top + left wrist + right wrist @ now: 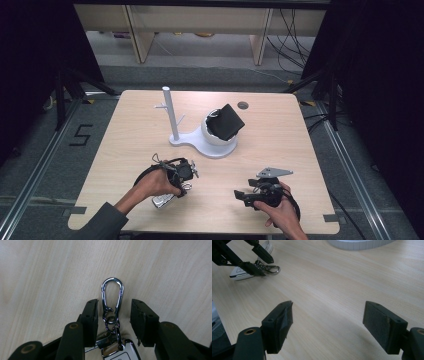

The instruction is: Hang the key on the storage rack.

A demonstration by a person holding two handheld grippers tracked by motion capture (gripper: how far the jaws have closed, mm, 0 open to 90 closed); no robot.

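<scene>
Black jaws of the left gripper (113, 315) stand either side of the carabiner (112, 296) on the near-left part of the table (125, 130), pads not yet pressing, so it is unclenched with the clip between them. Largest thing first: table is pale wood, white stand (202, 135) with a post and a bowl sits far centre, black pouch (227, 121) tilted in the bowl. Key fob (117, 353), white and chrome, lies flat just behind the carabiner, joined by a short chain and small ring (111, 321). Right gripper (328, 320) hovers over bare wood at near right, jaws wide, released, holding nothing, well apart from the keys. Step in hand looks like grasping the keychain, likely for hanging on the stand's post pegs. To do it well: keep the jaws centred on the carabiner's long sides, lower till the pads nearly touch the wood, squeeze across the narrow width, not on the ring, so it doesn't swivel. Lift straight so the fob hangs free.
</scene>
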